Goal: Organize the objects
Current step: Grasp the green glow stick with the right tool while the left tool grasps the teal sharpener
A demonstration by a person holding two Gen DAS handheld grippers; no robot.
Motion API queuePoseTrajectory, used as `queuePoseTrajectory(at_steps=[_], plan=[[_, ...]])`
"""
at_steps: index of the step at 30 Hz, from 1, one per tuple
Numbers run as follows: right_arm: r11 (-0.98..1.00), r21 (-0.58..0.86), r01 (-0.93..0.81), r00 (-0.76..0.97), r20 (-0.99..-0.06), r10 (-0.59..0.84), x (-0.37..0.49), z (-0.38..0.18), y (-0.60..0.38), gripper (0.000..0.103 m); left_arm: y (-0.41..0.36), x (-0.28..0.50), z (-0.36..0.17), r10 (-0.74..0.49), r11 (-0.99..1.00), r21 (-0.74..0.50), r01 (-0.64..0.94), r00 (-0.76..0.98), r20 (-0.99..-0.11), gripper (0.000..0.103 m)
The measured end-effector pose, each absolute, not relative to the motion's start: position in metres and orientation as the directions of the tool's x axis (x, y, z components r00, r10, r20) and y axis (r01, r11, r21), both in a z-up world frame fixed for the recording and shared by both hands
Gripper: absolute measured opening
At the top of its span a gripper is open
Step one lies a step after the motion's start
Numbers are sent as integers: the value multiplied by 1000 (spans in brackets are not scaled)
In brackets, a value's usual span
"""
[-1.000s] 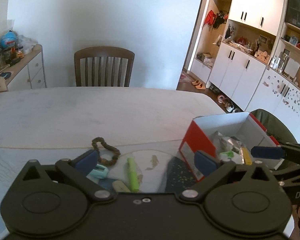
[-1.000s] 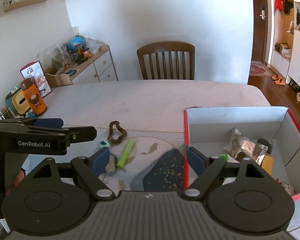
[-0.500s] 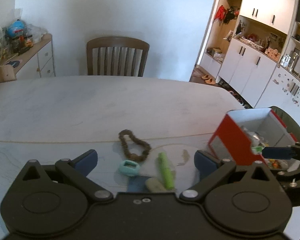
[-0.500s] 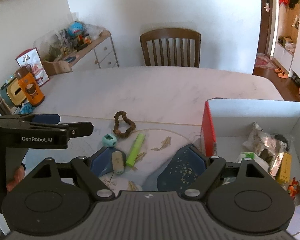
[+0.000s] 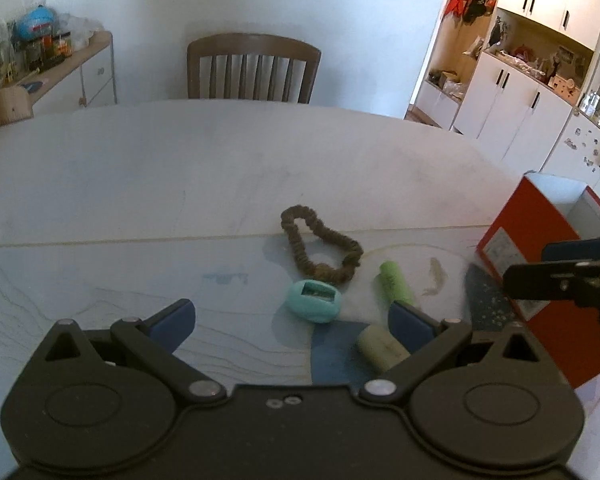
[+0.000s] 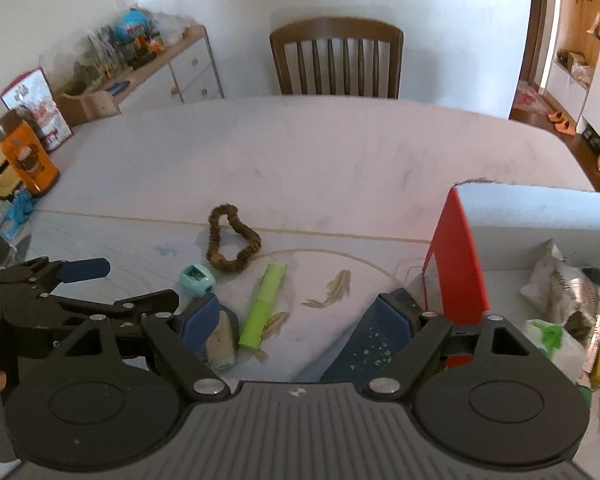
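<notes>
Hovering low over the worktop [image 6: 320, 152], both spread and empty: left hand-held gripper [image 5: 292, 318], right hand-held gripper [image 6: 300, 312]. Between them near the front edge lie the brown scrunchie [image 6: 230, 242], teal sharpener [image 6: 197, 278], green highlighter [image 6: 263, 306] and beige tube [image 6: 221, 344]. Red box [image 6: 458, 256] sits at the right edge, holding wrappers.

Both tools are showing matte black plastic bodies with two round hubs and silver screws at the arm joints. The left tool [image 5: 290, 318] is wearing dark blue finger pads [image 5: 172, 320]. The right tool [image 6: 296, 318] is showing a ribbed grey top and blue pads [image 6: 198, 320].
</notes>
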State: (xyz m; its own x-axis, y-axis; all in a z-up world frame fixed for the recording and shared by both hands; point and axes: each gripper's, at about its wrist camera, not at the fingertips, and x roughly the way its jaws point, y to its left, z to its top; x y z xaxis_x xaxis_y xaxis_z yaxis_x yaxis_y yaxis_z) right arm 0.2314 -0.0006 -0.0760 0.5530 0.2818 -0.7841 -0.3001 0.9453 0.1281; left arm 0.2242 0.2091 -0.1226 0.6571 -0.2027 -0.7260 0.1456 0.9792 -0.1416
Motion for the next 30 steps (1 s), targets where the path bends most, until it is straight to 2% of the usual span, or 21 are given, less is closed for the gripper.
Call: queuePoseTrajectory(at_steps=[10,17,22,30], plan=[[954,137,-267,483,-838,256,269,-112,19,85,204,243,-143,-211,976,-128,174,649,-731,99],[961,154,-229,449,-860,244,287,-128,29,85,200,250,-155,-202,977,-109,182,636,-745,83],[958,159,-237,432,-866,251,293,-134,36,71,198,249,-156,-204,976,-101,193,648,-734,76],[957,156,-246,410,-878,248,295,-139,44,51,192,248,-155,-194,975,-67,212,657,-728,60]])
